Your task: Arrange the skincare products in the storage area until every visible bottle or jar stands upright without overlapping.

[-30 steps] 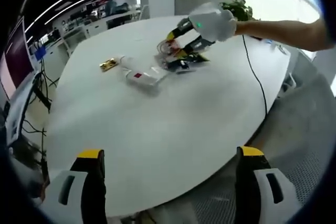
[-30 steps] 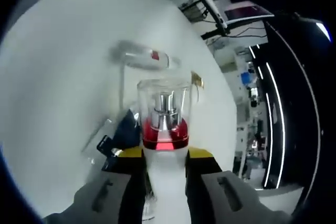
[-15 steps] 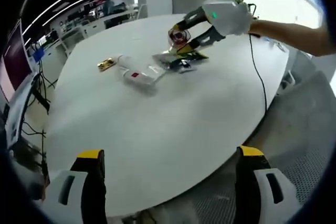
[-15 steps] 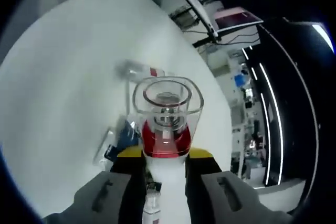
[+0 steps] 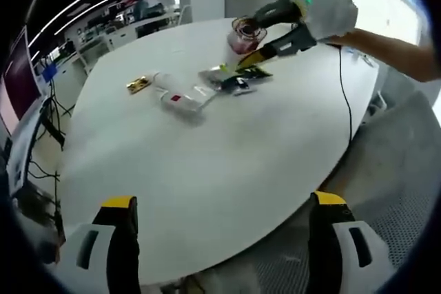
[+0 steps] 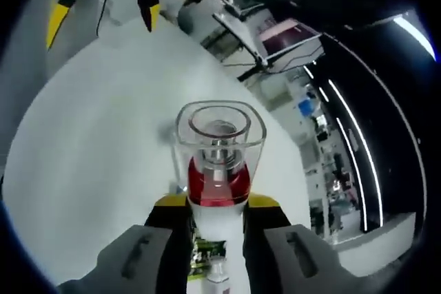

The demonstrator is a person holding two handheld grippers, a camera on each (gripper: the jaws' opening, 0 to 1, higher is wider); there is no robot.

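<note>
In the right gripper view the right tongs are clenched on a clear-capped bottle with a red band and a silver pump under the cap; its lower body is hidden between the yellow-tipped jaws. Just below it, a green-labelled item and a small white cap peek out between the jaws, too cut off to identify. In the left gripper view this bottle is held up off the white bench, above the cluster near the far edge, by the right tongs in a white-gloved hand.

The cluster beneath is hard to make out: dark flat packets overlapping one another, a white tube with a red label lying on its side beside them, and a small gold item toward the far left edge.

The left tongs hang released, jaws wide apart and holding nothing, over the near edge of the bench, well apart from all products.
</note>
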